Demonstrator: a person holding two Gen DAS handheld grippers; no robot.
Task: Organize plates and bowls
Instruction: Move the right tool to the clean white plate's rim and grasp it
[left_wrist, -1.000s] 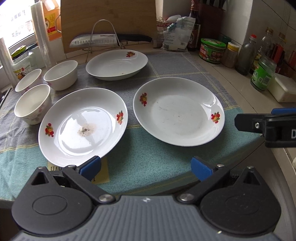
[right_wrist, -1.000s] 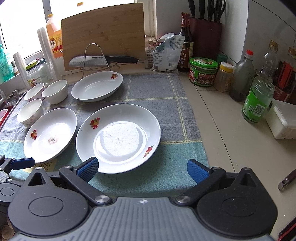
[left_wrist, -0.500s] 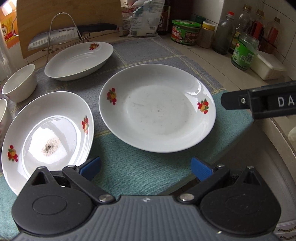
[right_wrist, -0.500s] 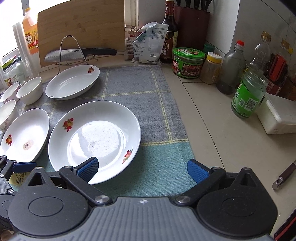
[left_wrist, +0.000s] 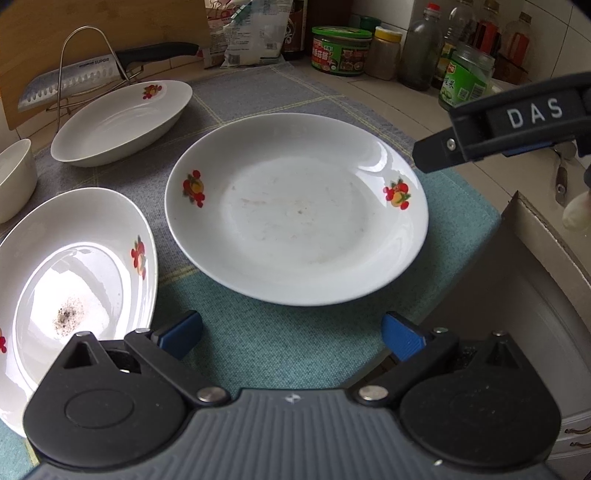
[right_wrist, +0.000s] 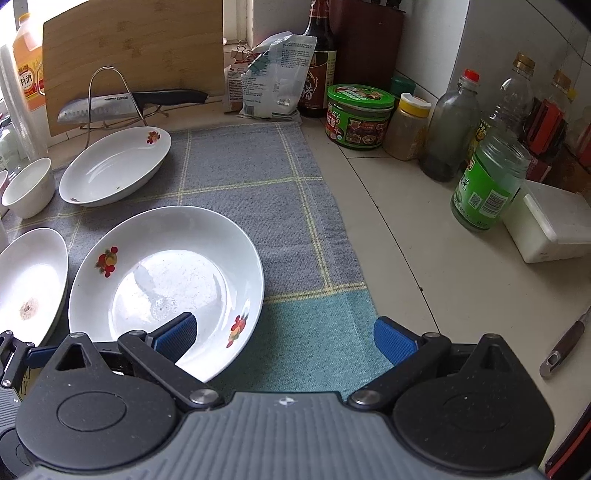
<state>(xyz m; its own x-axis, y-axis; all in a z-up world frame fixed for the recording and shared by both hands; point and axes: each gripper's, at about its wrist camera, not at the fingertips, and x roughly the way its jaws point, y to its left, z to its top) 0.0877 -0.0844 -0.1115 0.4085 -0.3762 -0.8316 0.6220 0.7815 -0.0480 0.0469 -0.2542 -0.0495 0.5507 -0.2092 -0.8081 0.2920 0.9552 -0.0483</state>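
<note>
from your left wrist camera: your left gripper (left_wrist: 291, 332) hangs low over the teal end of the cloth (left_wrist: 288, 343), its blue-padded fingers spread wide with nothing between them, pointed at the near rim of the centre plate (left_wrist: 295, 206), which lies flat on the cloth with fruit motifs at its left and right rims. the soiled plate (left_wrist: 70, 291), a dark smear in its well, sits just beside it at left, apart from it; the oval dish (left_wrist: 122, 122) lies behind, and one bowl (left_wrist: 13, 181) shows at the left edge. only this view catches the right gripper's finger (left_wrist: 506, 122) from the side, marked "das", held above the plate's right rim. from your right wrist camera: your right gripper (right_wrist: 284, 338) is likewise spread wide and empty, its left pad over the same plate's (right_wrist: 166, 277) near-right part and its right pad over the bare cloth (right_wrist: 258, 177). only here do you see the counter's right side in full, with the green-labelled jar (right_wrist: 487, 184), the white lidded box (right_wrist: 554, 225) and a utensil handle (right_wrist: 565, 343), plus the knife (right_wrist: 125, 103) on its wire stand before the cutting board (right_wrist: 129, 48).
</note>
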